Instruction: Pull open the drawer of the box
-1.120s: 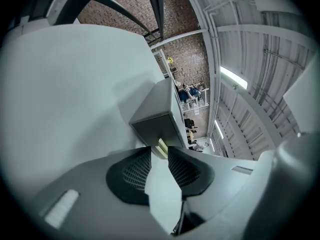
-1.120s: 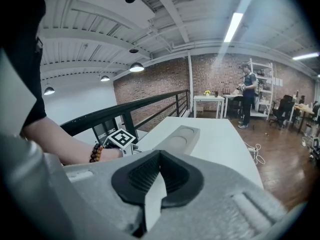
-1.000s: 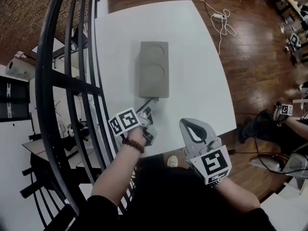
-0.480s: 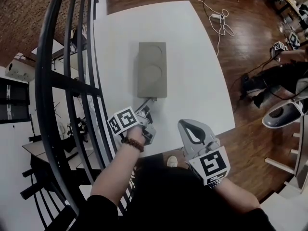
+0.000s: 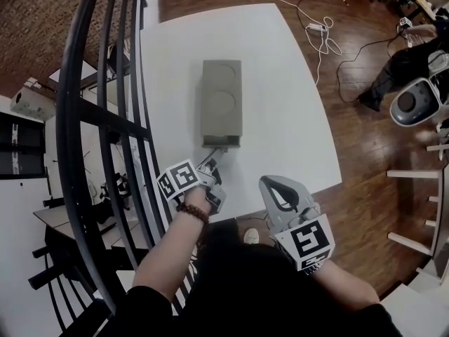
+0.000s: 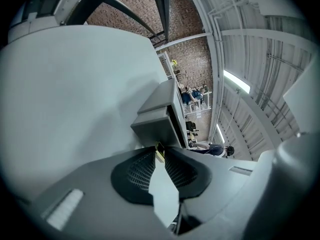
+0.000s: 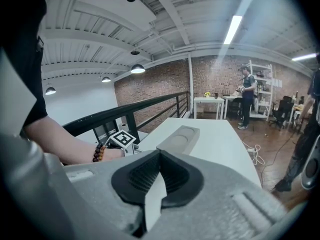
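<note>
Box on the surface, two hand-held grippers at its near end.
The box (image 5: 222, 100) lies lengthwise mid-surface (image 5: 280, 118), its drawer (image 5: 223, 141) sticking a little out of the near end. The left hand-held gripper (image 5: 212, 164) is just before that end, jaws closing with the drawer's pull tab (image 6: 160, 152) between them. The right hand-held gripper (image 5: 280, 183) is to its right, at the near edge, apart from the box. A railing (image 5: 105, 118) runs along the surface's left side.
</note>
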### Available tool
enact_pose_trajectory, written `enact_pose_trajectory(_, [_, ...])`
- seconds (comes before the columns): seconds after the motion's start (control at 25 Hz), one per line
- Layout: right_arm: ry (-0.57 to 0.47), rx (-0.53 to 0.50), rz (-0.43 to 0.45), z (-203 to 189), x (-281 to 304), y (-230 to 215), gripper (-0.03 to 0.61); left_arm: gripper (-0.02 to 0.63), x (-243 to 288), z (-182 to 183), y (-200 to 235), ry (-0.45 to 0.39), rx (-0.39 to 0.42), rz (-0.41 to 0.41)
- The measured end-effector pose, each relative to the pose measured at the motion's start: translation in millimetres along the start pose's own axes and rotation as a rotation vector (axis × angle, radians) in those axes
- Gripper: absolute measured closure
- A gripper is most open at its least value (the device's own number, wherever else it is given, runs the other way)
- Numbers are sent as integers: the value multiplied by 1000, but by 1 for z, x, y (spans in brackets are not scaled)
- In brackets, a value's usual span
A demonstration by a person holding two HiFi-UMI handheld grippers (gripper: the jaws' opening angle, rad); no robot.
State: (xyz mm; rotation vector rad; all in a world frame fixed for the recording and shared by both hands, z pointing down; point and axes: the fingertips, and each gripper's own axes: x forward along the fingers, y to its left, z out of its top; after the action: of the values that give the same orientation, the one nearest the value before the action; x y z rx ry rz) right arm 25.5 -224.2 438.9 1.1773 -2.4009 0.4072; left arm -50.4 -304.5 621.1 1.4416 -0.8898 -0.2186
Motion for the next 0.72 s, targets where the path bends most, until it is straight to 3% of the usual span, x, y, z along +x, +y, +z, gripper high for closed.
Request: enact_pose_trajectory(0.72, [-53, -35, 30, -6, -43, 38, 586, 543, -50, -51, 16, -12, -29, 19])
